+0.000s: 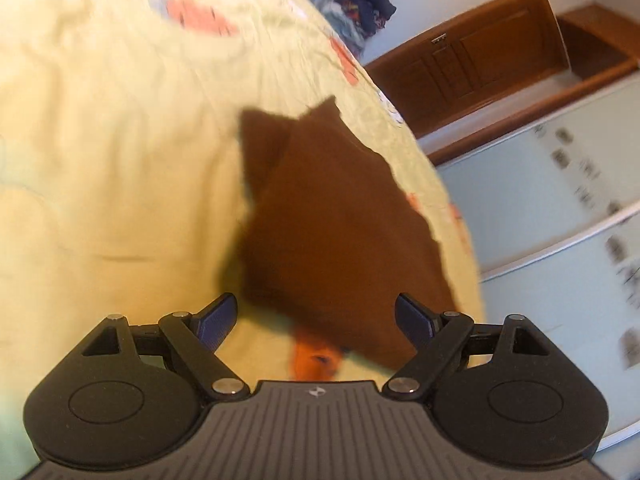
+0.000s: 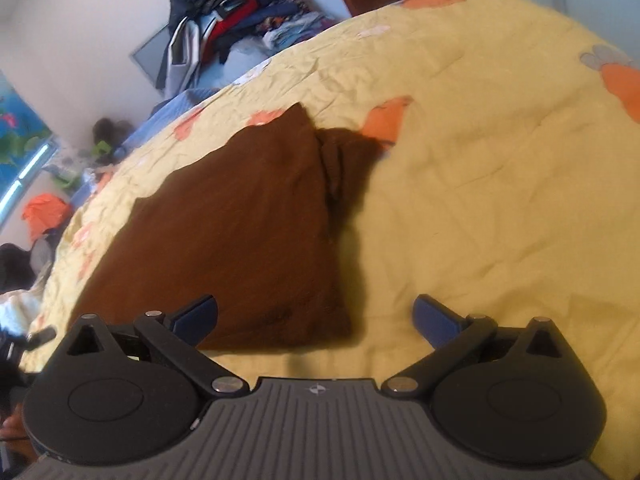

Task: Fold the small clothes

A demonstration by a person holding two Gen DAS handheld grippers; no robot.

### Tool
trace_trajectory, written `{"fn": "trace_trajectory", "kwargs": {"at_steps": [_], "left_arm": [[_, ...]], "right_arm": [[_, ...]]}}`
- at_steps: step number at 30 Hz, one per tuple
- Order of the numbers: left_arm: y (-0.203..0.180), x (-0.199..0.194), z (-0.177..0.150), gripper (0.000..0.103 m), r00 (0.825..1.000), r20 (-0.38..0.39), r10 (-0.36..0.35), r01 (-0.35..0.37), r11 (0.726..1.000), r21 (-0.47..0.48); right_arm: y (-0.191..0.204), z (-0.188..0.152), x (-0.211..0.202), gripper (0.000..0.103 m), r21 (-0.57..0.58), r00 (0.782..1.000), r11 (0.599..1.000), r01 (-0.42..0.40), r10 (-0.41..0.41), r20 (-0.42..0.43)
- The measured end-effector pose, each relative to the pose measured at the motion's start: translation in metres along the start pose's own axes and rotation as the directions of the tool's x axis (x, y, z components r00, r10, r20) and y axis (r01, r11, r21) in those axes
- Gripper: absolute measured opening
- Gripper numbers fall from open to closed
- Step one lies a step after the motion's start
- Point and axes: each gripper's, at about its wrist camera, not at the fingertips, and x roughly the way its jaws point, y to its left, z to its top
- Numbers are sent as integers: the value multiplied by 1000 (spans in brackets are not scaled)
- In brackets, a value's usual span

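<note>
A small brown garment [image 1: 336, 224] lies folded flat on the yellow bedspread [image 1: 100, 160]; it also shows in the right wrist view [image 2: 240, 232]. One part sticks out at its far corner [image 2: 348, 152]. My left gripper [image 1: 316, 318] is open and empty, hovering just short of the garment's near corner. My right gripper [image 2: 316, 320] is open and empty, with the garment's near edge between and ahead of its fingers. Neither gripper touches the cloth.
The yellow bedspread [image 2: 480, 200] has orange cartoon prints. A heap of mixed clothes [image 2: 224, 20] sits beyond the bed's far edge. A wooden door [image 1: 480, 60] and pale cabinet fronts [image 1: 560, 220] lie to the right of the bed. Orange cloth [image 2: 44, 212] lies past the left edge.
</note>
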Motion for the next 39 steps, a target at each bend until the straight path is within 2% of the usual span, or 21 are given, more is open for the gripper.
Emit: {"fn": "trace_trajectory", "kwargs": {"at_steps": [3,5,6,7,8,10,16,20,22,24,25,26,28,29,30,33,34,36,37,38,39], "left_arm": [[-4,11,3,85,999,38,7,-6,1000,-30],[-8,15,4,76,999,41,33,-31,999,-45],[-9,17,5,54,998,34,56,-55,998,-40],[-9,20,5,38,996,16,88,-87,996,-36],[-8,24,4,16,994,-11,113,-114,993,-40],[-3,19,5,14,993,-15,118,-119,992,-50],[-27,-21,-4,10,994,7,106,-106,988,110],[-7,-15,-14,13,981,-30,192,-186,971,151],[-6,-22,-21,17,981,-12,194,-190,968,163],[-20,-43,-26,24,975,47,217,-222,948,226],[-30,-55,-28,25,972,98,214,-233,933,274],[-43,-70,-31,28,967,162,198,-242,912,332],[-70,-80,-33,49,945,275,179,-288,854,434],[-86,-73,-30,72,935,312,169,-309,821,481],[-101,-60,-29,79,930,335,153,-320,786,529],[-133,-2,-27,79,924,345,165,-360,679,639],[-139,22,-28,79,919,349,183,-381,631,676],[-142,69,-29,78,898,349,268,-440,555,706],[-136,88,-28,78,886,335,320,-461,530,712],[-129,105,-25,78,875,314,370,-475,527,705],[-114,111,-22,81,873,300,385,-477,543,691]], "right_arm": [[8,2,12,103,30,994,994,-102,104,-45],[19,7,20,95,-4,995,996,-88,87,-52],[23,10,23,78,-28,996,997,-69,67,-54],[25,12,25,47,-44,997,998,-47,44,-59],[26,16,29,32,-59,997,998,-20,16,-72],[21,20,32,27,-50,994,998,-37,32,-108],[14,14,-12,18,-69,993,993,-99,94,-71],[-5,-5,-5,15,-66,991,996,-55,46,-127],[-7,-7,-7,33,-43,993,996,-80,75,-95],[-3,-3,-18,69,-36,998,998,-48,46,-44],[4,0,-27,75,-71,1000,997,-12,13,21],[13,3,-34,76,-124,997,992,26,-16,75],[40,11,-38,76,-233,988,969,80,-46,146],[55,15,-36,76,-274,983,957,92,-44,178],[69,20,-29,81,-309,980,947,84,-23,196],[110,37,15,97,-399,984,917,19,53,169],[123,39,36,95,-431,987,902,24,48,156],[140,37,78,92,-485,989,867,117,-58,134],[140,37,97,92,-492,987,856,159,-119,112],[135,34,113,92,-500,982,845,191,-171,86],[125,30,122,101,-504,975,836,218,-202,87]]}}
